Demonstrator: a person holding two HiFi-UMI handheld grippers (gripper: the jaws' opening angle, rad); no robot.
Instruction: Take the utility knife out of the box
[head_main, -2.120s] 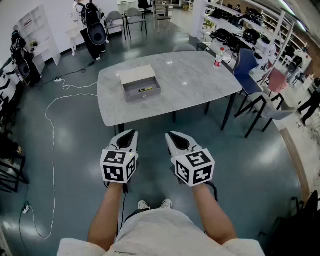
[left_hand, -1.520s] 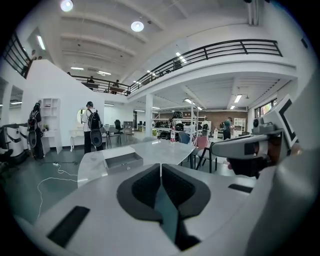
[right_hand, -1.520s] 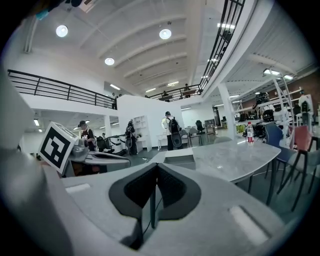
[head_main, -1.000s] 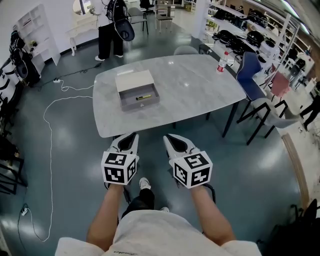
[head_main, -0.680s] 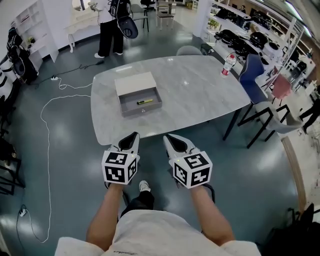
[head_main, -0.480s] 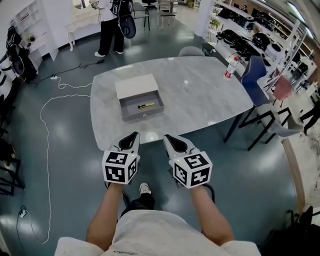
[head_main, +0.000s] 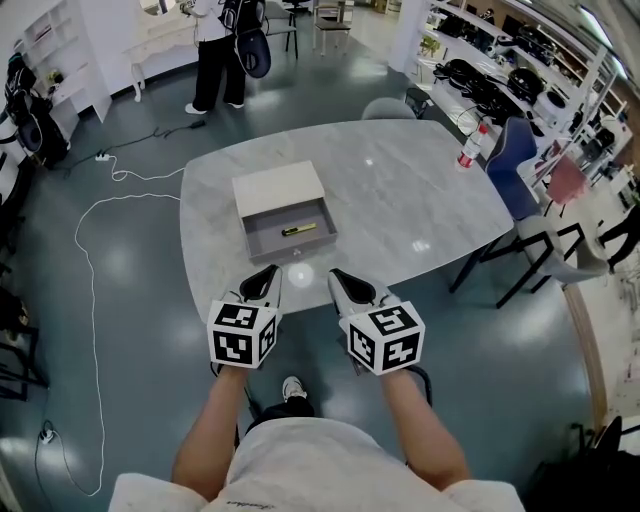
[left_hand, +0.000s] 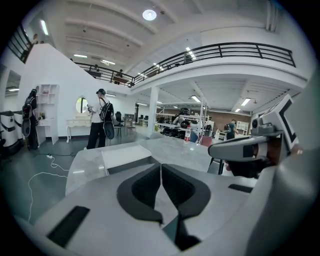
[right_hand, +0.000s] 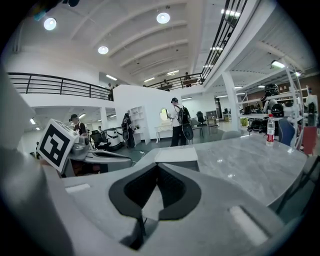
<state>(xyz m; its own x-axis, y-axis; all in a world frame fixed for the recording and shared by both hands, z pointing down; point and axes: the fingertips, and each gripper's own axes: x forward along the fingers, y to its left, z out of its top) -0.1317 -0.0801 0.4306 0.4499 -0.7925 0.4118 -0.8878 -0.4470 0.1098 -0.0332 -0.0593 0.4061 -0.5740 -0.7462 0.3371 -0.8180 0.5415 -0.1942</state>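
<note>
Seen from above, one grey marble-patterned surface (head_main: 400, 200) stands on a dark glossy floor (head_main: 130, 330). On its left part sits a single open box (head_main: 268, 190), pale at the far end with a grey tray toward the viewer. One utility knife (head_main: 300, 229), yellow and dark, lies inside that tray, slightly slanted. One clear bottle (head_main: 467, 151) with a red label stands upright near the far right edge, well apart from the box. Two handheld grippers hover side by side above the near edge. The left gripper (head_main: 268, 274) and the right gripper (head_main: 340, 276) each carry one marker cube, and both point toward the box without touching it. In each gripper's own view, the jaws are pressed together with nothing between them. One person (head_main: 218, 45) stands on the floor beyond the surface. One white cable (head_main: 88, 255) snakes across the floor at left. Three chairs (head_main: 515, 165) stand around the surface's far and right sides.
</note>
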